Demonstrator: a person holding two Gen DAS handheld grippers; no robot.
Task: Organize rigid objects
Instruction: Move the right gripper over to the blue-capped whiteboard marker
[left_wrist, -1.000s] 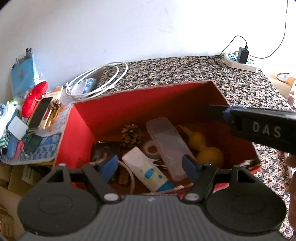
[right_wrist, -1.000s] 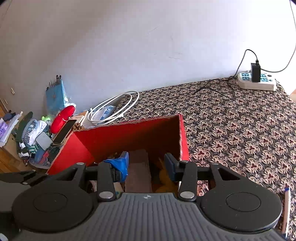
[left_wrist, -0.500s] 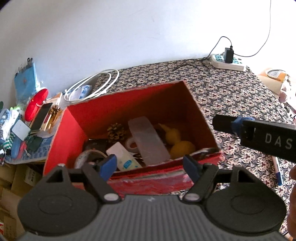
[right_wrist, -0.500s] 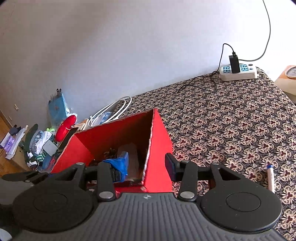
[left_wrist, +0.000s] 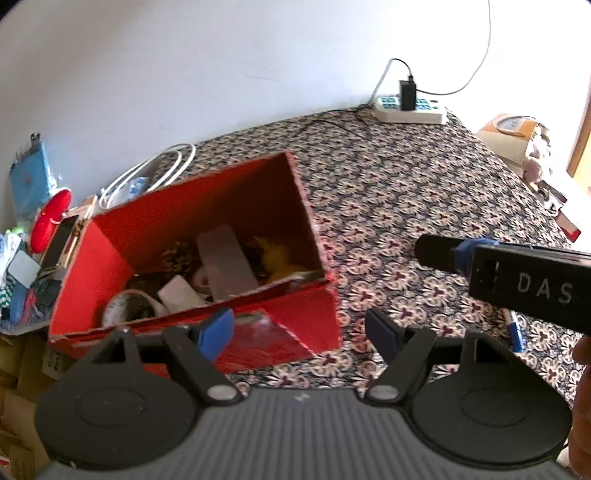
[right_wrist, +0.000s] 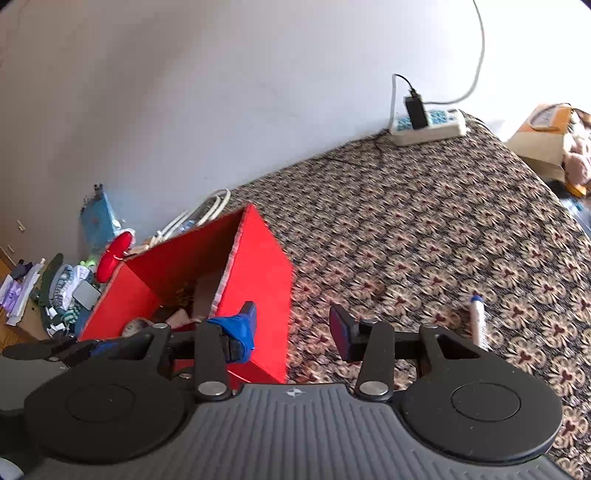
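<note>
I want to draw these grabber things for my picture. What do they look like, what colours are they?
Both are black plastic. The left gripper has two round discs, a ribbed grey base and blue finger pads. The right gripper looks the same, but blue tape is wrapped on one finger. Seen from the side, its finger says "DAS" in white letters.

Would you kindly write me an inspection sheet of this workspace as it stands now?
Surface: patterned cloth, mostly bare.
Job's things: open red box holding a clear case, yellow gourd, pine cone; a pen lies outside on the cloth.
Clutter: phone and red item left of the box.
Grippers: left gripper and right gripper open, empty.
Cables: white coil; power strip with charger.
Surroundings: white wall.
</note>
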